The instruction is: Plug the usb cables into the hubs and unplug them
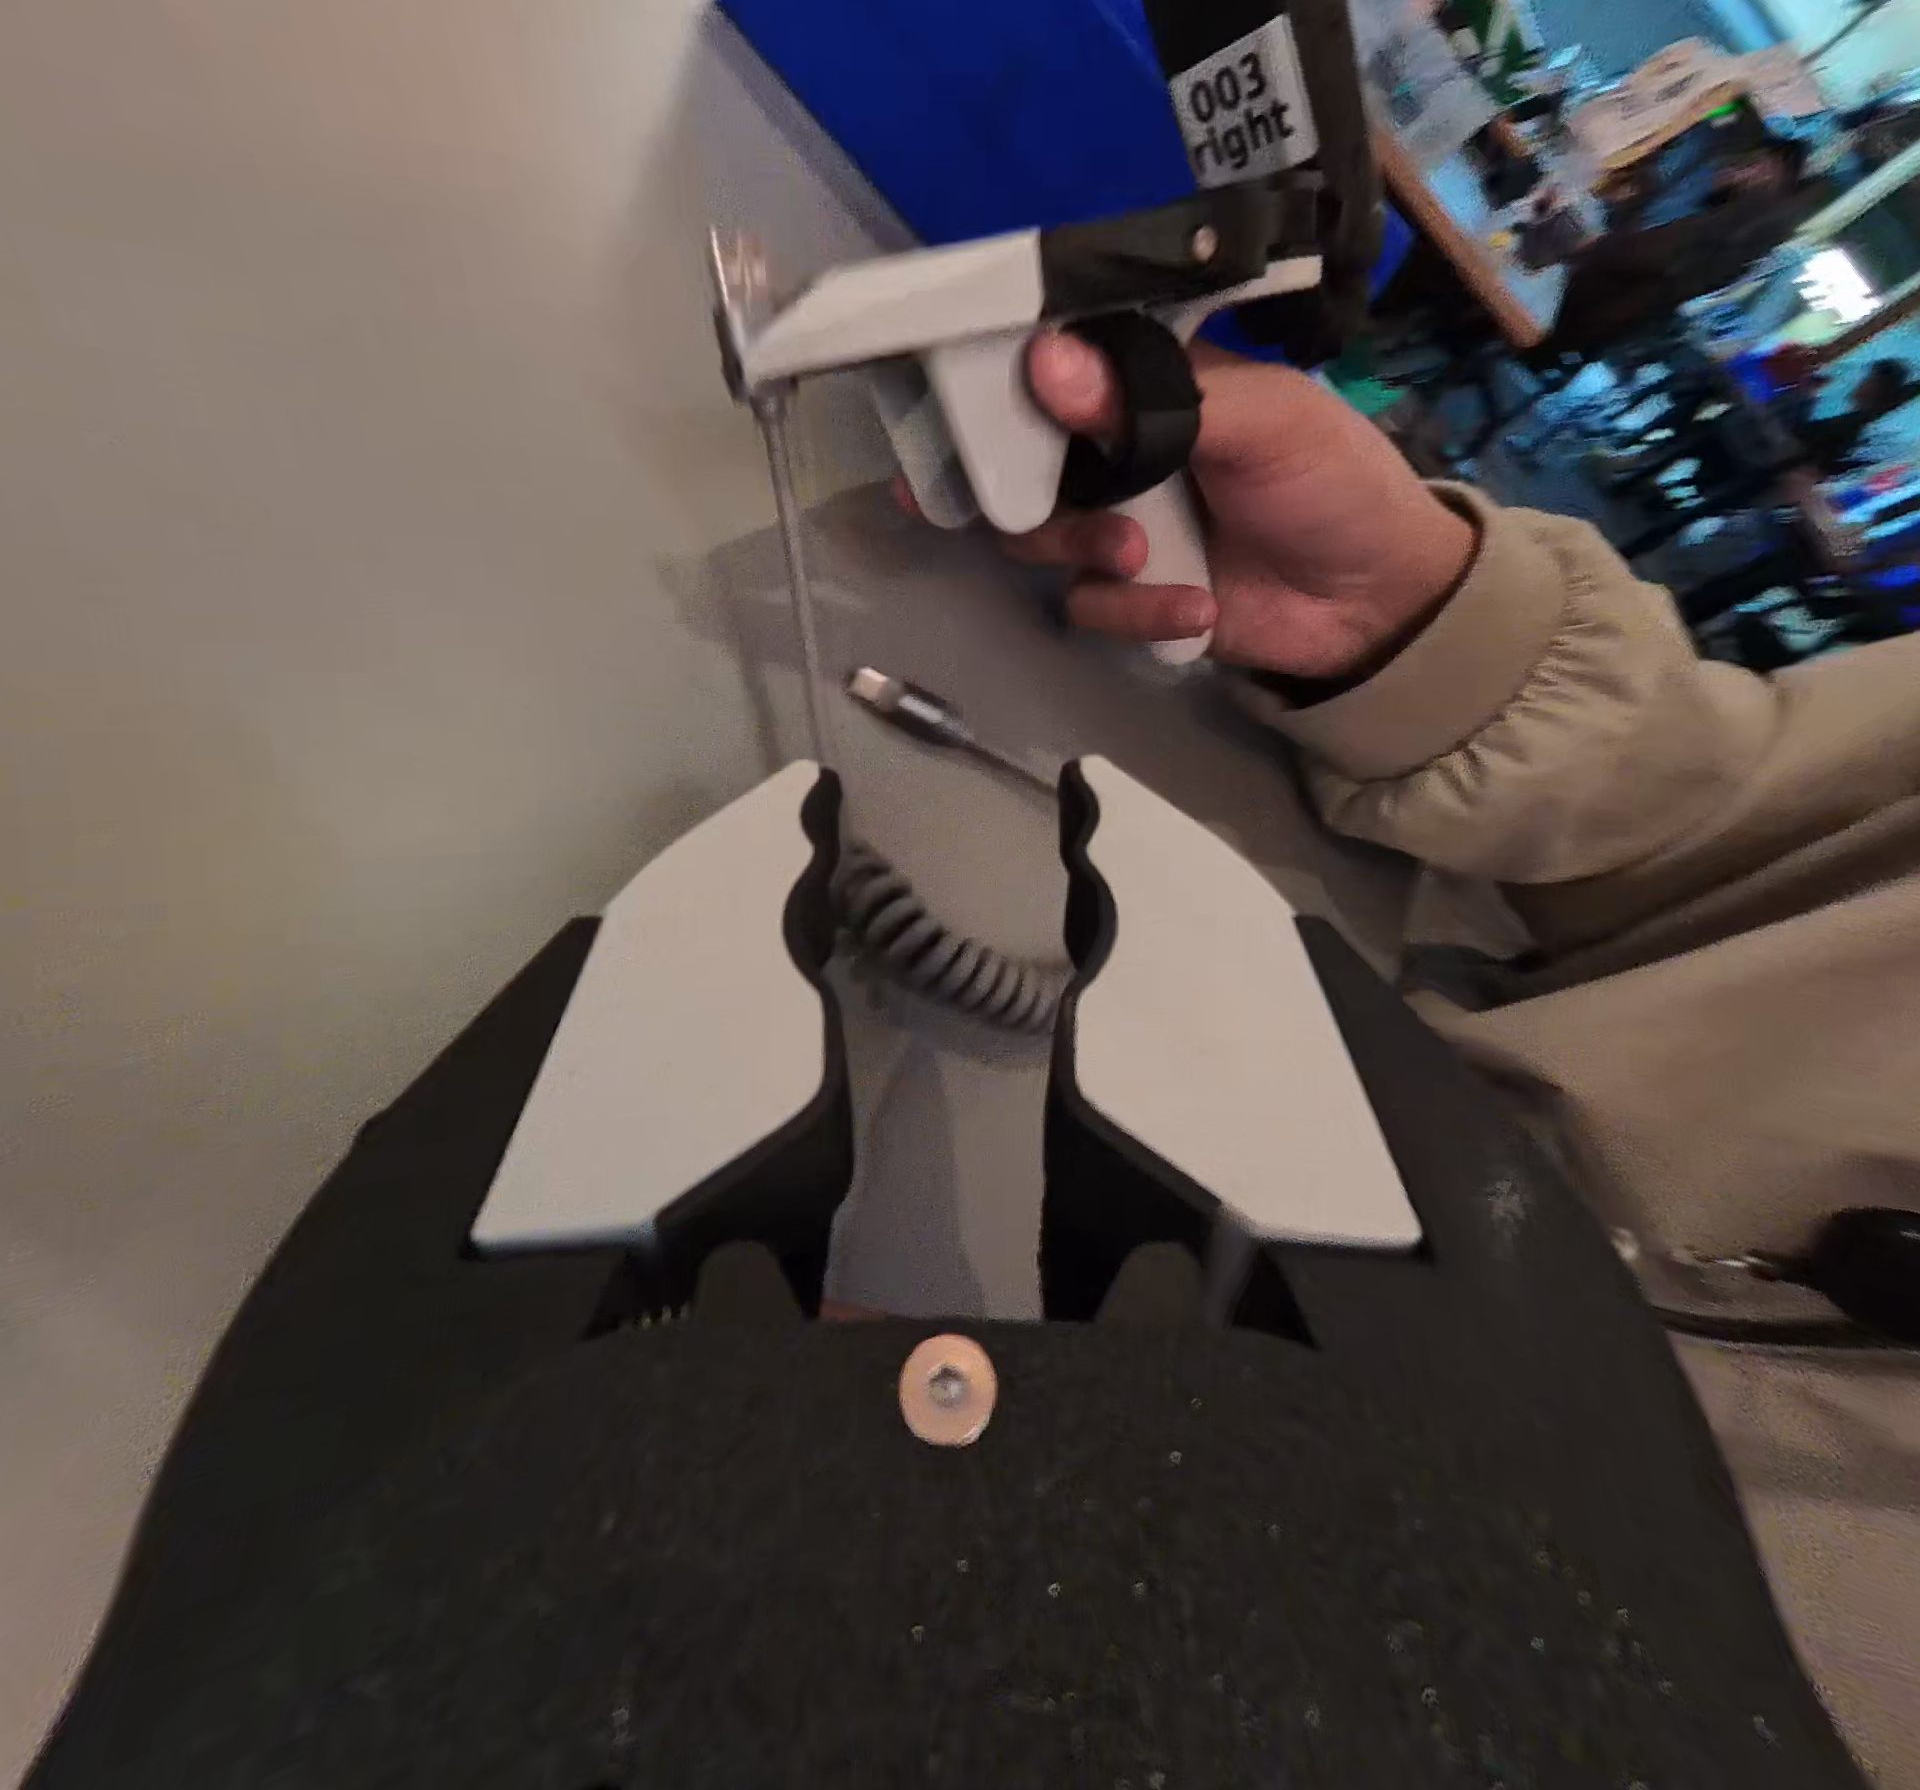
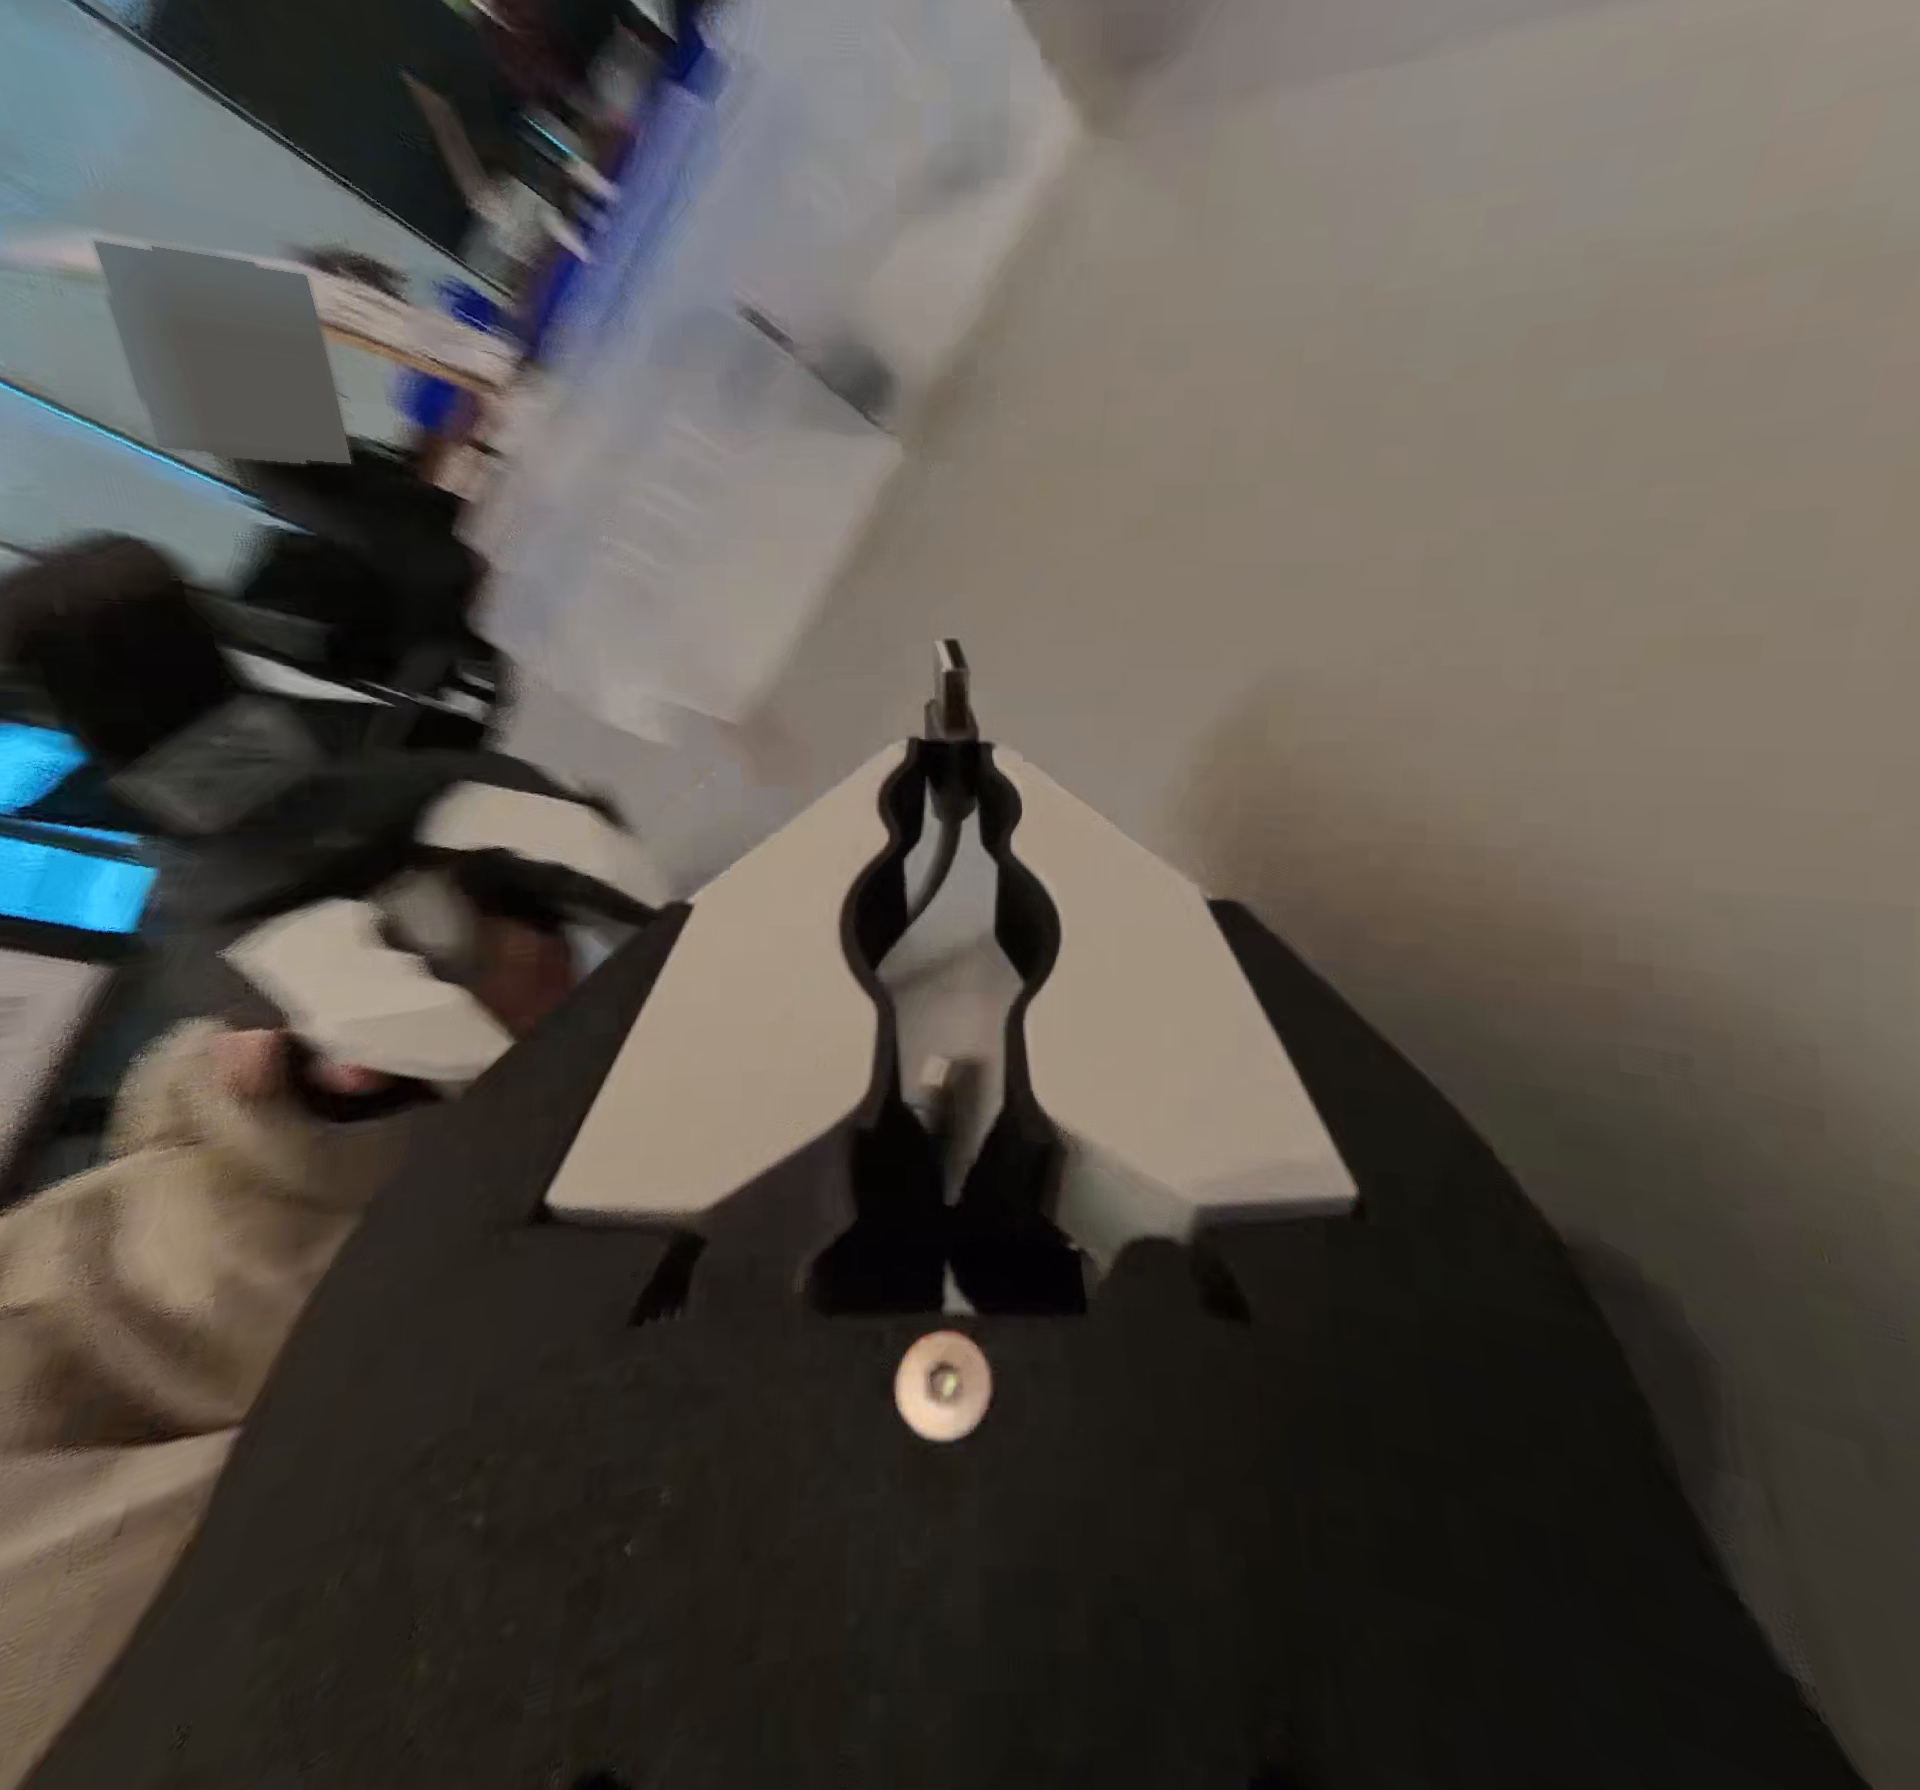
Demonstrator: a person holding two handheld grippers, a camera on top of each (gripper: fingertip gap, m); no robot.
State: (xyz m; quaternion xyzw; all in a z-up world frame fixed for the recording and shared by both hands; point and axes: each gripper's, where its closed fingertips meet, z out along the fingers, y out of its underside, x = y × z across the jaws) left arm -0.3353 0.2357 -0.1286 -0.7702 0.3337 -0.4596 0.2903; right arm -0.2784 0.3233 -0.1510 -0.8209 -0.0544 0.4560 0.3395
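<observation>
The left gripper (image 1: pixel 945 805) stands parted and empty above the coiled cable (image 1: pixel 940 951), leaving that cable slack. At 12 o'clock the right gripper (image 2: pixel 951 753) clamps the USB plug (image 2: pixel 951 691), tip forward for insertion. Only the left view shows the loose plug (image 1: pixel 894 691). No hub is visible.

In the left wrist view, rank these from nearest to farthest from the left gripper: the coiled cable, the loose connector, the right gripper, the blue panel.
From the left gripper:
1. Coiled cable, between its open fingers, low in the gap.
2. Loose connector, just past the fingertips, lying on the grey surface.
3. Right gripper, farther ahead, held by a hand coming in from the right.
4. Blue panel, behind it at the top.
</observation>
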